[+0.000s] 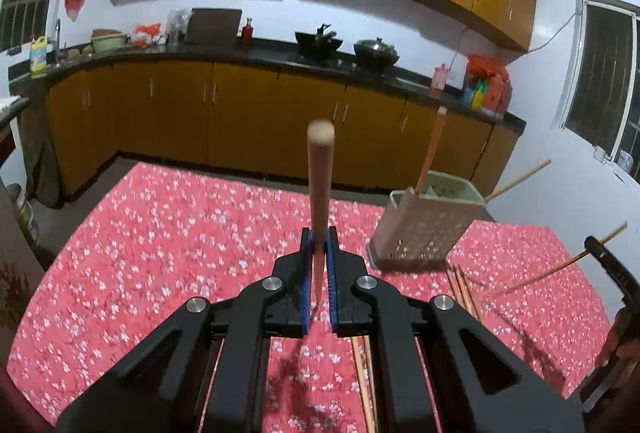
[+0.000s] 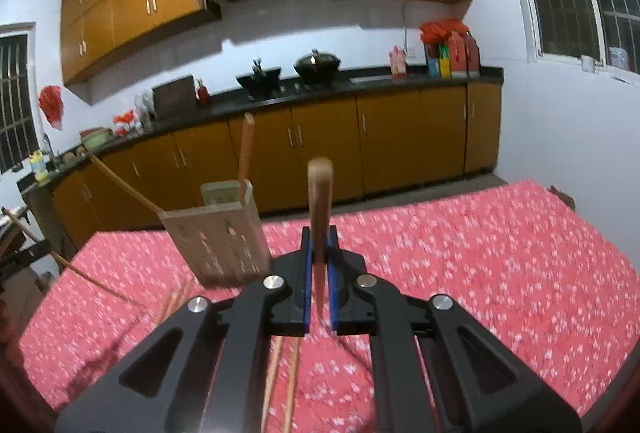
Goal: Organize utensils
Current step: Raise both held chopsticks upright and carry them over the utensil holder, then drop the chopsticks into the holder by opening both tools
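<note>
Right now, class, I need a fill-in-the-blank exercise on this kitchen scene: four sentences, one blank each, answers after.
1. The left claw is shut on a single ____.
2. The right claw holds ____ chopstick.
3. The beige holder stands on a ____ floral tablecloth.
4. The holder already has ____ chopsticks standing in it.

Answers: chopstick; one; red; two

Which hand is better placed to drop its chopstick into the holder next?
Probably the right tongs, a hedged call: their chopstick shows close beside the holder. The left tongs see it farther off.
</note>
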`<state>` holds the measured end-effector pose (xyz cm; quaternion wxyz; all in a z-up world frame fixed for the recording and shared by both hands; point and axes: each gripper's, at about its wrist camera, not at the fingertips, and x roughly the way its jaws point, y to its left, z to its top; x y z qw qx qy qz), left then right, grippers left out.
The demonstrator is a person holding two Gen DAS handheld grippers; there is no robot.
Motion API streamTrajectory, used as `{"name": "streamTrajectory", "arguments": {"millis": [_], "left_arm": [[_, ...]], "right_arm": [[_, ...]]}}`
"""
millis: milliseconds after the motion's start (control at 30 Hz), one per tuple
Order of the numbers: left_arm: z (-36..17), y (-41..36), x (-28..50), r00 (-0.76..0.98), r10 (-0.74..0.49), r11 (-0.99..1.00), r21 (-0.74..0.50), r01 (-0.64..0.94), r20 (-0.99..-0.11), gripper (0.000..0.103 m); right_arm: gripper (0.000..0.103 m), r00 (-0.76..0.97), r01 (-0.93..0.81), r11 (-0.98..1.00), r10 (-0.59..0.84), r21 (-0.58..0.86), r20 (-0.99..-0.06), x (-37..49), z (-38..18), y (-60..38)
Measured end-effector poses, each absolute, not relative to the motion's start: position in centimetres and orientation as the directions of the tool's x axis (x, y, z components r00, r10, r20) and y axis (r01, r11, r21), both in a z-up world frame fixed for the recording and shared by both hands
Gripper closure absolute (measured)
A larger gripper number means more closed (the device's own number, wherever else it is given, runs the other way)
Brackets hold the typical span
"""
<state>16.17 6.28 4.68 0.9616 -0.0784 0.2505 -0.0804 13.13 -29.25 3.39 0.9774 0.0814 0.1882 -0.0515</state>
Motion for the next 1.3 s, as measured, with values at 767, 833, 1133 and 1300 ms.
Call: {"name": "streamTrajectory", "arguments": {"millis": [767, 833, 1133, 1300], "left_arm": [[15.2, -1.2, 17.5, 0.94, -0.301, 0.942, -0.205, 0.267, -0.16, 0.096], [15.2, -1.7, 18.6, 0.945, -0.29, 0.943, -0.211, 0.256, -0.154, 0.096], [11.7, -3.7, 23.2, 0.926, -0.286, 0.951, -0.195, 0.242, -0.245, 0.096], [9.9, -4.0, 24.6, 0.899, -0.304, 0.946, -0.213, 0.245, -0.315, 0.096]], "right_arm": [[0.095, 0.997, -0.063, 0.977, 0.072, 0.206, -0.041, 17.9, 14.3, -24.6], [0.095, 0.996, -0.048, 0.977, 0.062, 0.21, -0.062, 19.2, 13.7, -24.6], [0.095, 0.975, -0.027, 0.975, 0.074, 0.219, -0.209, 24.6, 10.0, -24.5], [0.091, 0.966, -0.029, 0.974, 0.086, 0.225, -0.246, 25.2, 8.9, -24.4]]}}
